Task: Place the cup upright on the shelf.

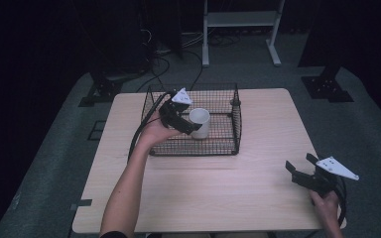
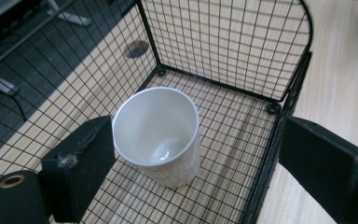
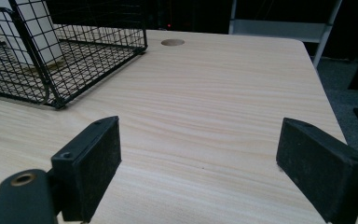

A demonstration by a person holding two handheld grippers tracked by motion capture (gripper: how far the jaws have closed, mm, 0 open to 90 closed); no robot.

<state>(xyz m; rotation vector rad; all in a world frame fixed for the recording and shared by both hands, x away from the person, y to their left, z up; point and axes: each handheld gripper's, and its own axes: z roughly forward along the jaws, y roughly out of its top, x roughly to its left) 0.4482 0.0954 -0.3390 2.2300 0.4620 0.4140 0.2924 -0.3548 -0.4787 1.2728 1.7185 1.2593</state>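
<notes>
A white cup [image 1: 200, 122] stands upright and empty on the floor of a black wire basket [image 1: 236, 119] at the table's far middle. My left gripper [image 1: 194, 128] reaches into the basket from the left, just above the cup. In the left gripper view the cup [image 2: 161, 130] sits beside the left jaw, and the right jaw hangs over the basket wall [image 2: 279, 121]; the jaws stand wide apart and press on nothing. My right gripper [image 1: 300, 167] hovers open over the table's near right corner, its jaws [image 3: 198, 172] with bare wood between them.
The light wooden table [image 1: 258, 148] has a small round cable hole [image 3: 172, 42] beyond the basket [image 3: 60, 70]. A white metal frame [image 1: 240, 20] stands on the grey floor behind the table, with black stands at either side.
</notes>
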